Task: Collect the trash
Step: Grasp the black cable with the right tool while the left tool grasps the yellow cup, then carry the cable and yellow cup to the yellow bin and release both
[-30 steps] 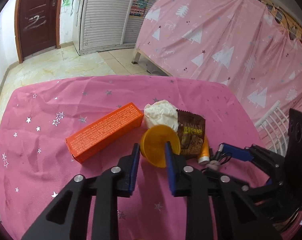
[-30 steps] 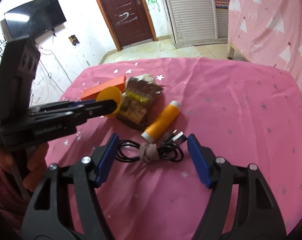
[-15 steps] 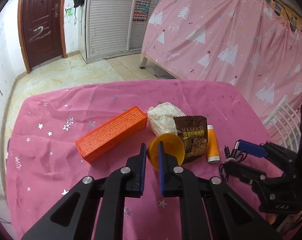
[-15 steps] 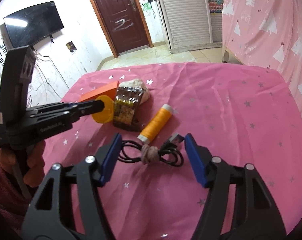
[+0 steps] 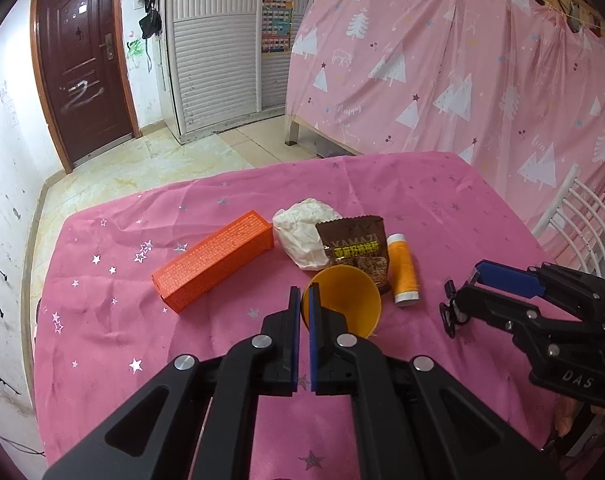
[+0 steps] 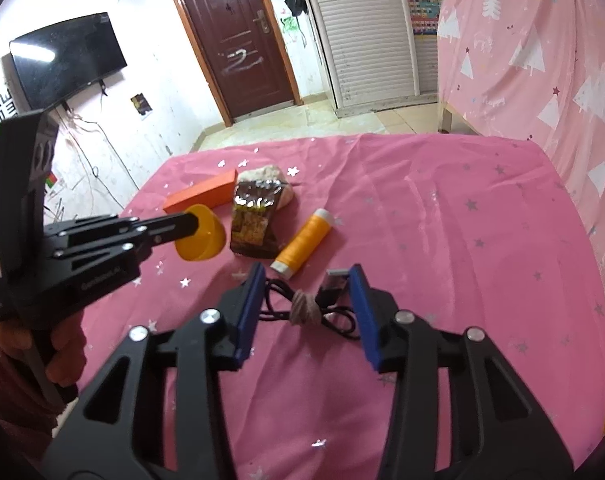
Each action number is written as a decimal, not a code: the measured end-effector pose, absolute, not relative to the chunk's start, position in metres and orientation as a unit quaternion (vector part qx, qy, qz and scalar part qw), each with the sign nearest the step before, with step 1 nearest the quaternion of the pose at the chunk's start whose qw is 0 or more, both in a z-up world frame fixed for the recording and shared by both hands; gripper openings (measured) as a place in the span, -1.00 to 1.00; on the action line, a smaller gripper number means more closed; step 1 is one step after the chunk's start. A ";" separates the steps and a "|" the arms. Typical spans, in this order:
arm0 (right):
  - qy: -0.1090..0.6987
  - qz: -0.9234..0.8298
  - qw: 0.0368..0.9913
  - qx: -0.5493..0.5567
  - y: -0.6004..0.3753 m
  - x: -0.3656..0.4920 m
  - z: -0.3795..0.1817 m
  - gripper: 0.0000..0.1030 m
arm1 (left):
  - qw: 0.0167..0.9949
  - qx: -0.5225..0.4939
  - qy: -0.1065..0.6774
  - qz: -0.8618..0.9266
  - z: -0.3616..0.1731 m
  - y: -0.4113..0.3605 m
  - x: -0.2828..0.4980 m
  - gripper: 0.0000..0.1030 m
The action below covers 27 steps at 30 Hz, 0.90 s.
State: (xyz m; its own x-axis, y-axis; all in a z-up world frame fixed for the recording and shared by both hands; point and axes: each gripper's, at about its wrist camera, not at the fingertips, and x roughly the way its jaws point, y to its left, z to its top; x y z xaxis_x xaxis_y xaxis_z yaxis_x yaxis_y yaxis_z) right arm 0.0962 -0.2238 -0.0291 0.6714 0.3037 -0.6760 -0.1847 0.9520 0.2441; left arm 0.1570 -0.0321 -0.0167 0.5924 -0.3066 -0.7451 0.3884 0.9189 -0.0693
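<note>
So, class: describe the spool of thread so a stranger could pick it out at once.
Start at the pink starred tablecloth. Near its middle lies a row of clutter; the spool of thread lies at its right end, beside the brown snack bag. It is the only small orange cylinder with white ends.

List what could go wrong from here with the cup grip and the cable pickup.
1. The left gripper pinches only the thin rim of the yellow cup; a tilt could let it slip out.
2. The right gripper is closing around the black cable, tied only at its middle; loose loops or the USB plug may escape the pads.
3. The orange thread spool lies close by and could roll if nudged.
</note>
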 end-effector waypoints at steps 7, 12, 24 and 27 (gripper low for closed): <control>0.368 0.128 0.917 0.091 -0.231 0.088 -0.025 -0.25 | 0.892 0.042 0.407 -0.193 -0.012 -0.033 0.156 -1.00; 0.354 0.126 0.923 0.089 -0.237 0.079 -0.015 -0.24 | 0.895 0.046 0.399 -0.197 -0.003 -0.037 0.151 -1.00; 0.330 0.096 0.933 0.107 -0.278 0.052 -0.005 -0.24 | 0.896 0.061 0.374 -0.232 0.023 -0.087 0.131 -1.00; 0.324 0.082 0.935 0.114 -0.295 0.041 -0.005 -0.24 | 0.894 0.068 0.367 -0.247 0.029 -0.107 0.123 -1.00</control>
State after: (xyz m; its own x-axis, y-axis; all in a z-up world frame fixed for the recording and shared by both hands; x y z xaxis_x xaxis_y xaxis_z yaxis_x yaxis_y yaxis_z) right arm 0.0413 -0.2954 -0.0046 0.7762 0.2273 -0.5881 -0.0798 0.9607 0.2660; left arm 0.1229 -0.1066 0.0286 0.6078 -0.3923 -0.6904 0.4924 0.8683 -0.0598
